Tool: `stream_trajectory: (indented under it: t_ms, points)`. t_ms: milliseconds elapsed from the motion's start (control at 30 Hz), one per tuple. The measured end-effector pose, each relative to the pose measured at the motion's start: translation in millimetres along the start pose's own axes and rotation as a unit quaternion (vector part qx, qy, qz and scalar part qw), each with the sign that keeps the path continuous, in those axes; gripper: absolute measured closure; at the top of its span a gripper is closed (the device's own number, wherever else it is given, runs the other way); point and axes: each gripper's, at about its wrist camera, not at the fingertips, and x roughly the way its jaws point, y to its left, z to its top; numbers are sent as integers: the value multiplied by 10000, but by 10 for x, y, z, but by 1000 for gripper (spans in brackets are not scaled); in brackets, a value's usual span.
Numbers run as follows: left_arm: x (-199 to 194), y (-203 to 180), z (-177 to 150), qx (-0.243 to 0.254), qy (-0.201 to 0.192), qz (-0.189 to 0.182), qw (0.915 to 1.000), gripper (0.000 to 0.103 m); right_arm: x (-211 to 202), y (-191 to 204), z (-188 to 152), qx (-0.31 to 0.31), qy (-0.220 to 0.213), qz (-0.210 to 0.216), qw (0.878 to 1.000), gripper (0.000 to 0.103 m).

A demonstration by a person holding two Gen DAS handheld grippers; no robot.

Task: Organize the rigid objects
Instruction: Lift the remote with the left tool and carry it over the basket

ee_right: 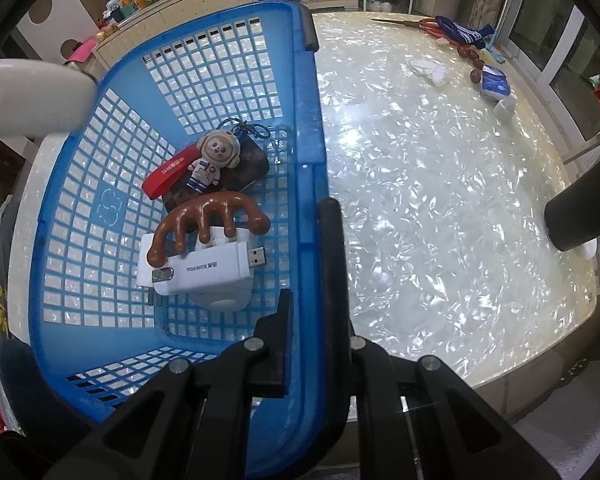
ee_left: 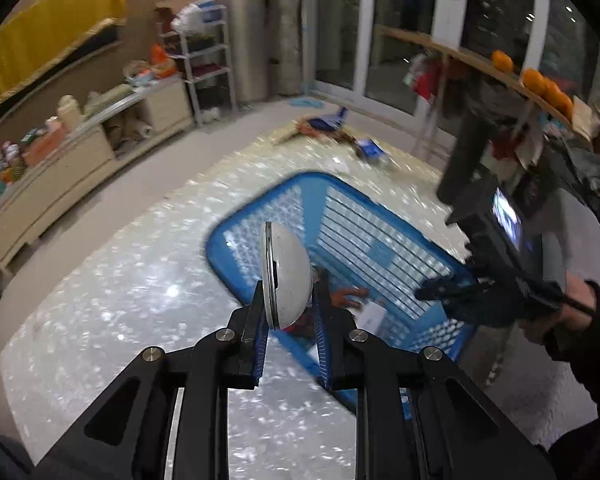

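My left gripper [ee_left: 290,312] is shut on a white domed object [ee_left: 286,276] and holds it above the near edge of the blue plastic basket [ee_left: 340,184]. In the right wrist view my right gripper [ee_right: 310,276] is shut on the basket's right rim [ee_right: 310,128]. Inside the basket lie a brown wooden comb-like massager [ee_right: 210,216], a white USB device [ee_right: 204,272], an astronaut bear keychain [ee_right: 214,156] with a red strap, and a dark pouch [ee_right: 244,168]. The white domed object also shows at the upper left [ee_right: 32,96].
The basket sits on a glossy pearl-patterned table [ee_right: 440,200]. At the far edge lie scissors [ee_right: 404,21], a blue sock [ee_right: 462,32], brown beads [ee_right: 474,58], a blue packet [ee_right: 494,84] and white tissue [ee_right: 428,70]. Cabinets [ee_left: 80,156] line the left wall.
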Motion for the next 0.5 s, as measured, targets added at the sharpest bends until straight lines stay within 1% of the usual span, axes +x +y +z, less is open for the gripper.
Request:
stream_trajectory:
  t_ms: [133,267,300,400,500]
  points:
    - [283,-102,-89,157,65,-396,9991,80,0,-18,-2,12,-10,30,10000,94]
    - [507,-185,-164,428,17,-404,9983,80,13,-32,5,28,-8,42,10000,94]
    - [536,-182,-174,427,-11,-431,9982,80,19,-31,6,28,-6,42,10000,94]
    - [609,-219,-187,556,-98,-667,9962,80,34,-24,7,33,-3,59,10000,93]
    - [701,-307,-195,758,-39,-803,9939,80,53,-23,8,50,-4,75,10000,93]
